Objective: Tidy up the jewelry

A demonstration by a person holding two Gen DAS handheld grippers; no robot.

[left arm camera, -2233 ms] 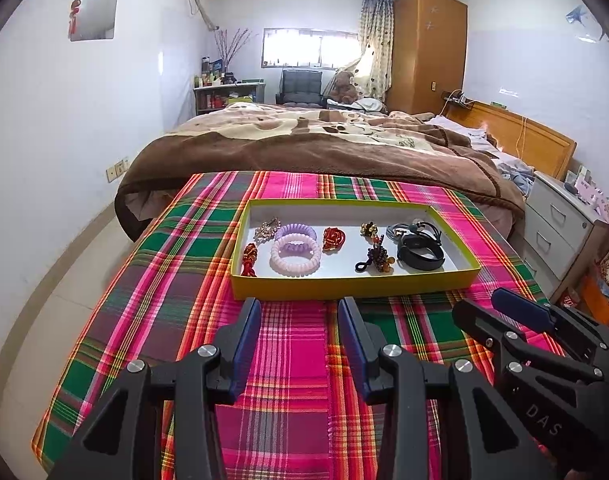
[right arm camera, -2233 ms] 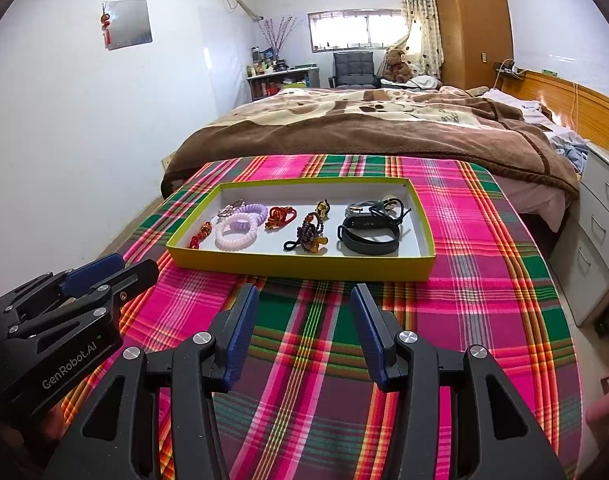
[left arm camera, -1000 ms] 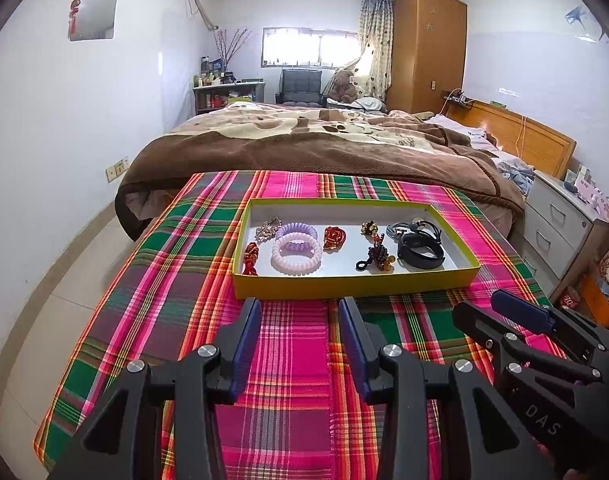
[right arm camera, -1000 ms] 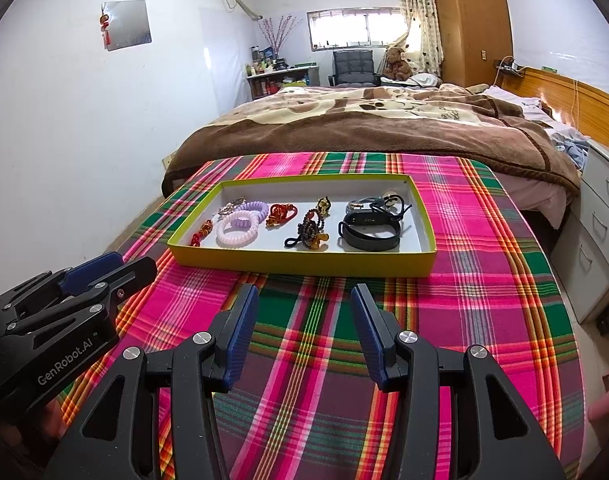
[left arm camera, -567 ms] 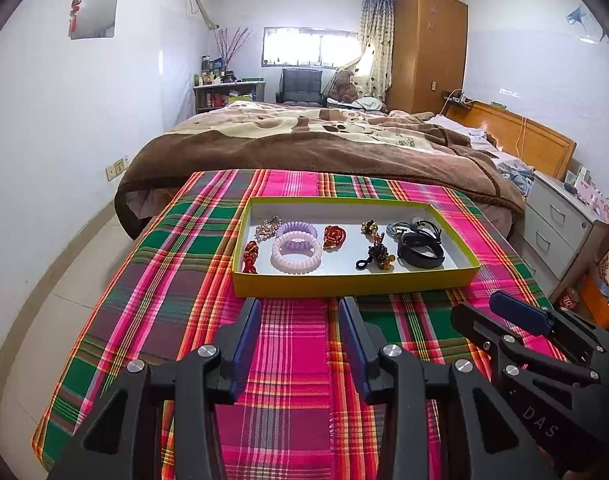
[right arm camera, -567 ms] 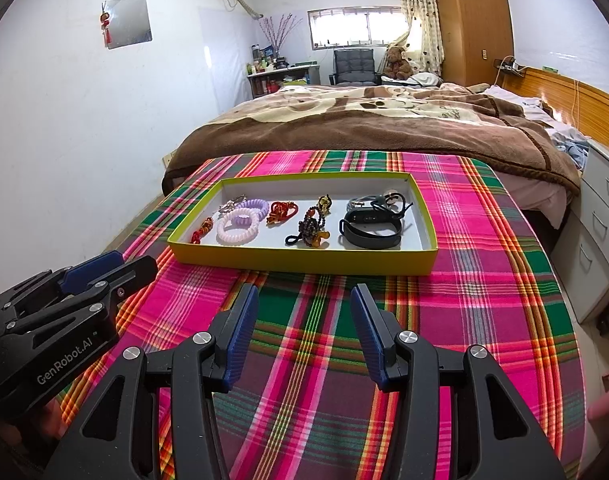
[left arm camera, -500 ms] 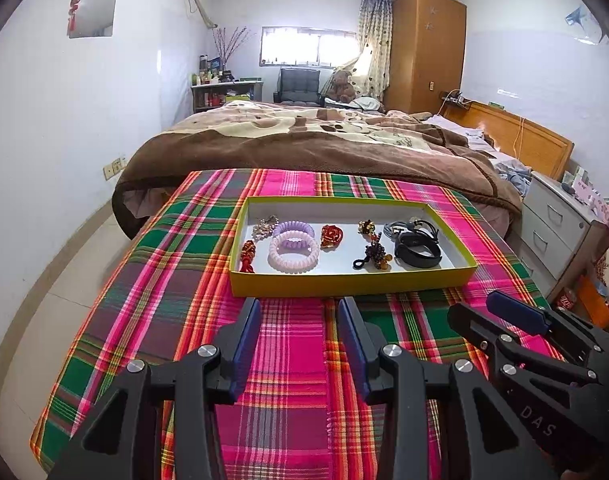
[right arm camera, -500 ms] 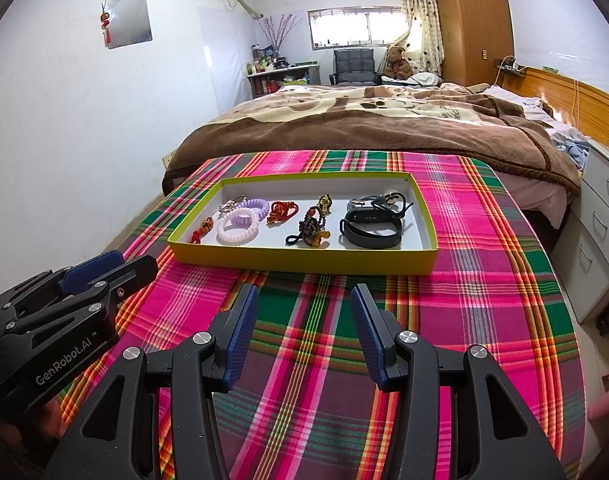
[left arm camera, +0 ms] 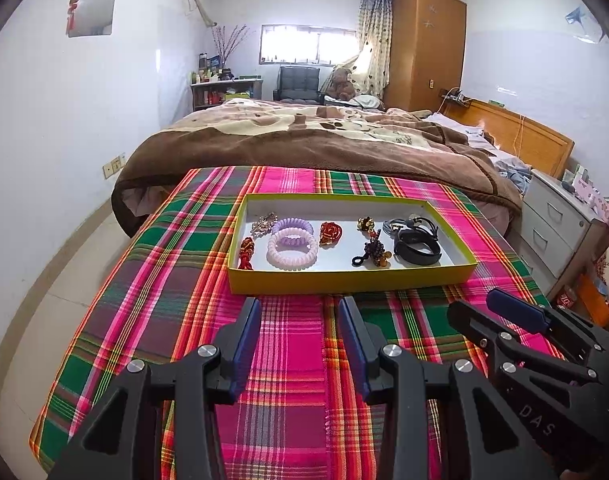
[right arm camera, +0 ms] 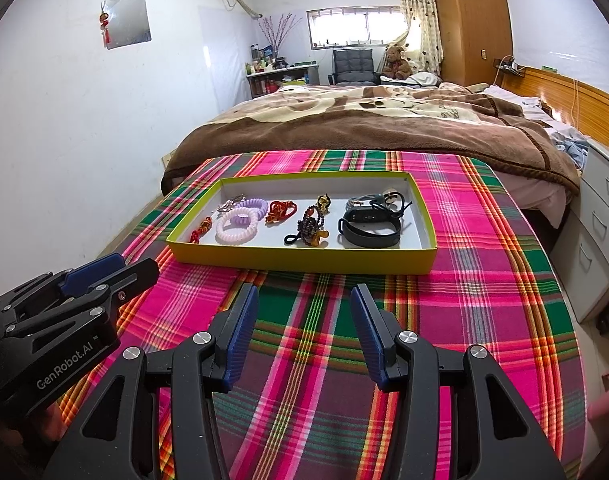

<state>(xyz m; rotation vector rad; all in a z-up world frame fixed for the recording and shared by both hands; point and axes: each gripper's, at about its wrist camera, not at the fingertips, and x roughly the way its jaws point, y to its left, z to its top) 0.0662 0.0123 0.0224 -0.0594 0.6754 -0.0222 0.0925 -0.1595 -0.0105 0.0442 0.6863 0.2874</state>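
The tray [left arm camera: 350,278] of jewelry lies long side across the plaid table [left arm camera: 160,280], a bed [left arm camera: 304,140] behind. Left claw [left arm camera: 300,312] and right claw [right arm camera: 304,300] hover before it, apart and empty.

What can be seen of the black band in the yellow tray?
The black band is a matte, rubbery-looking strap closed into a flattened loop, with a dark oblong module on its far side. It lies flat at the right end of the yellow tray, against a tangle of grey and black cords behind it. Neither hand-held gripper touches it.
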